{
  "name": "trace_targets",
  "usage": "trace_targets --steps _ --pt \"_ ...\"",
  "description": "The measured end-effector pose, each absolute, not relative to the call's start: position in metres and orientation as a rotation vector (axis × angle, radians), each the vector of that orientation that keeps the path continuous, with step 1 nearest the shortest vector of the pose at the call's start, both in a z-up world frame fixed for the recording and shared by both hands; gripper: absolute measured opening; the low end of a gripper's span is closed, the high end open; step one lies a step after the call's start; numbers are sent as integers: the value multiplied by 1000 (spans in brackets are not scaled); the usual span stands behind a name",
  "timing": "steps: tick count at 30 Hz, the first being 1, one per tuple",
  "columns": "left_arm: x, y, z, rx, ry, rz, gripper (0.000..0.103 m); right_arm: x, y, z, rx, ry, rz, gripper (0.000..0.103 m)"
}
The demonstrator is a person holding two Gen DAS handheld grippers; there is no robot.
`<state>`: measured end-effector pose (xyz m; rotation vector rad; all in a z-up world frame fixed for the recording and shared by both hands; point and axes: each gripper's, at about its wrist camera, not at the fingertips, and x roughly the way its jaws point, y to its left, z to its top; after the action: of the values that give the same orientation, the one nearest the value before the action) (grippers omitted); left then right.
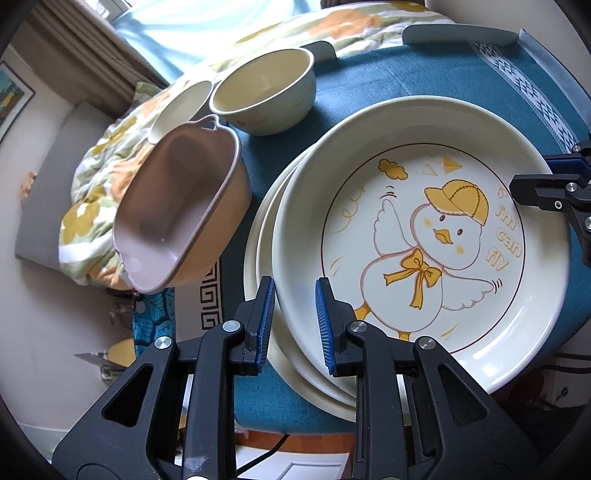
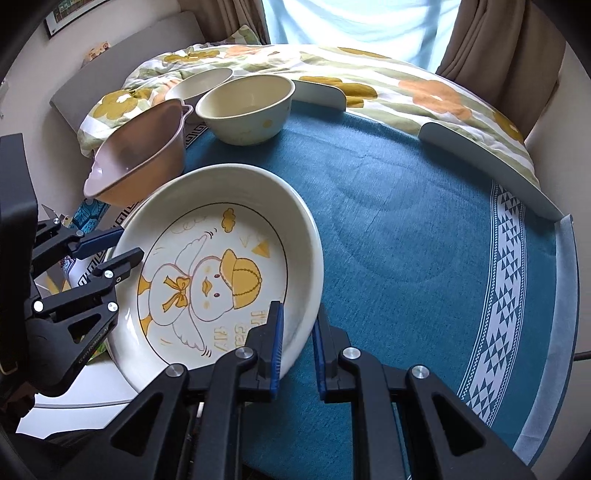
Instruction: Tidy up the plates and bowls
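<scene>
Bright window (image 2: 362, 22), brown curtains (image 2: 495, 59), floral quilt (image 2: 369, 88), teal tablecloth (image 2: 406, 221)

There were two plates: a duck-print plate (image 1: 424, 236) stacked on a plain cream plate (image 1: 266, 258). Three bowls stood at the far left: one pink (image 1: 177, 210), two cream (image 1: 266, 92) (image 1: 181, 107).

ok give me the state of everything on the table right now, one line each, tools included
duck plate: upright, stacked on another plate, rim gripped on two sides
lower plate: flat on the tablecloth
pink bowl: tilted, empty
cream bowl: upright, empty
left tool: shut on the duck plate's rim
right tool: shut on the duck plate's rim
</scene>
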<state>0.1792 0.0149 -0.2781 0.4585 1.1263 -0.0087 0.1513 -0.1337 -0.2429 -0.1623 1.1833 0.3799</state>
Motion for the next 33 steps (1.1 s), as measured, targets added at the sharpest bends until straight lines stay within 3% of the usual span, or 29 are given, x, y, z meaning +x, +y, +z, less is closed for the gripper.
trace_targets --steps 22,29,30,31,32,33 --pt "176 13 -278 480 1126 14 20 155 -126 -247 -206 1184 375 13" --pt "176 29 -232 341 1086 18 22 161 -143 -219 -92 1126 408 16" --pt "176 34 -221 297 1067 19 32 163 -146 -213 -60 1119 429 17" --pt "175 40 -210 250 1045 19 58 165 -148 -206 -33 1111 448 20" --pt "173 46 -198 206 1017 27 75 167 -150 -199 -11 1098 464 37" --pt "170 52 -186 170 977 43 101 169 -150 -191 6 1078 479 75"
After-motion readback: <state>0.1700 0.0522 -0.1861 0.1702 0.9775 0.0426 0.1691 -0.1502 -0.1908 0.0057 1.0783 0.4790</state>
